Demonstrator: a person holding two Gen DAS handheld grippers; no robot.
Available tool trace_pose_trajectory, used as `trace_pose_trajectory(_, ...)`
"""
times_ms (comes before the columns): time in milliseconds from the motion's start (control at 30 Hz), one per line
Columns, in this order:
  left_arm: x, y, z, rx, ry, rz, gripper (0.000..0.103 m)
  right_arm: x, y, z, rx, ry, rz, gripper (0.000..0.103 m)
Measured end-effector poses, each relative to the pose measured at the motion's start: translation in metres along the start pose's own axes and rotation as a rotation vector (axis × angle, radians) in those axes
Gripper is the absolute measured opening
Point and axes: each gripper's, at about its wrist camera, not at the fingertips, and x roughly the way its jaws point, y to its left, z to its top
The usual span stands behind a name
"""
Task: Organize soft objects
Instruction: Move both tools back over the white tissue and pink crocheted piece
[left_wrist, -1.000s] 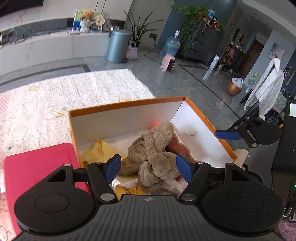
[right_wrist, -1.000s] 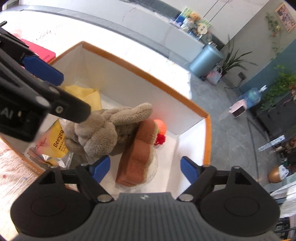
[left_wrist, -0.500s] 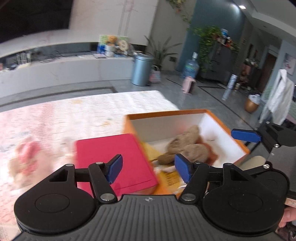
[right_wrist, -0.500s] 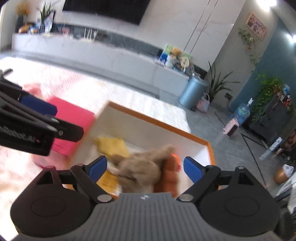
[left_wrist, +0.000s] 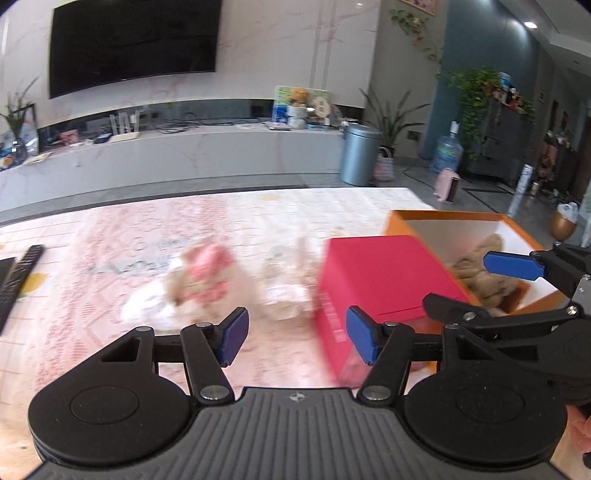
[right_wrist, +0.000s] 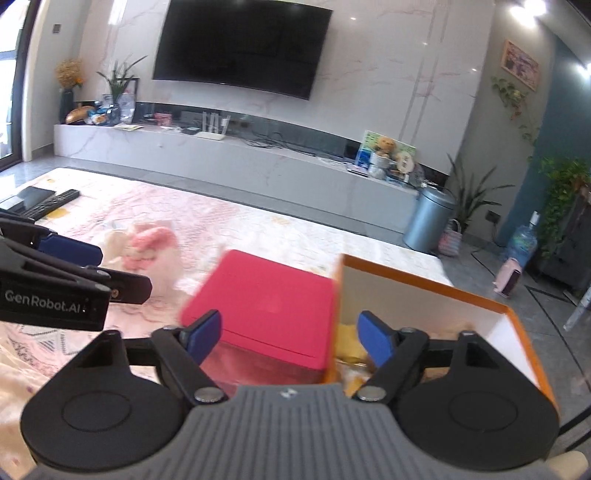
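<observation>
While both tongs hang spread and empty above the bed, soft items sit partly boxed, partly loose.
L wrist view: left gripper jaws wide apart, nothing betw. them, over pink-patterned bedspread. Blurred pink plush lies loose on cloth; red box to its right, touching orange box w/ tan plush inside. Right gripper enters at right edge. Bkgd: TV on marble wall, long white console, grey bin. R wrist view: right gripper also spread, holding nothing, above red box and orange box; yellow item inside, blurred. Pink plush left on bedspread, remote at far corner.
</observation>
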Motion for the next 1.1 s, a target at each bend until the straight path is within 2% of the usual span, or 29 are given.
trace_pose_trajectory(100, 0.000, 0.022, -0.002, -0.034, 0.008, 0.032, 0.072, 0.011, 0.014, 0.005, -0.006, 0.008, 0.031, 0.061)
trace_pose_trajectory(267, -0.001, 0.051, -0.005, -0.052, 0.010, 0.068, 0.072, 0.025, 0.029, 0.018, -0.013, 0.017, 0.084, 0.061)
trace_pose_trajectory(700, 0.012, 0.101, -0.015, -0.053, -0.021, 0.072, 0.072, 0.068, 0.057, 0.047, -0.037, 0.059, 0.178, 0.049)
trace_pose_trajectory(867, 0.028, 0.101, -0.008, 0.017, -0.016, 0.079, 0.076, 0.084, 0.064, 0.053, -0.060, 0.084, 0.199, 0.048)
trace_pose_trajectory(967, 0.045, 0.102, -0.004, 0.116, -0.009, 0.061, 0.083, 0.093, 0.070, 0.058, -0.087, 0.090, 0.214, 0.048)
trace_pose_trajectory(1100, 0.068, 0.100, -0.005, 0.261, 0.032, 0.052, 0.085, 0.101, 0.073, 0.059, -0.104, 0.101, 0.219, 0.048)
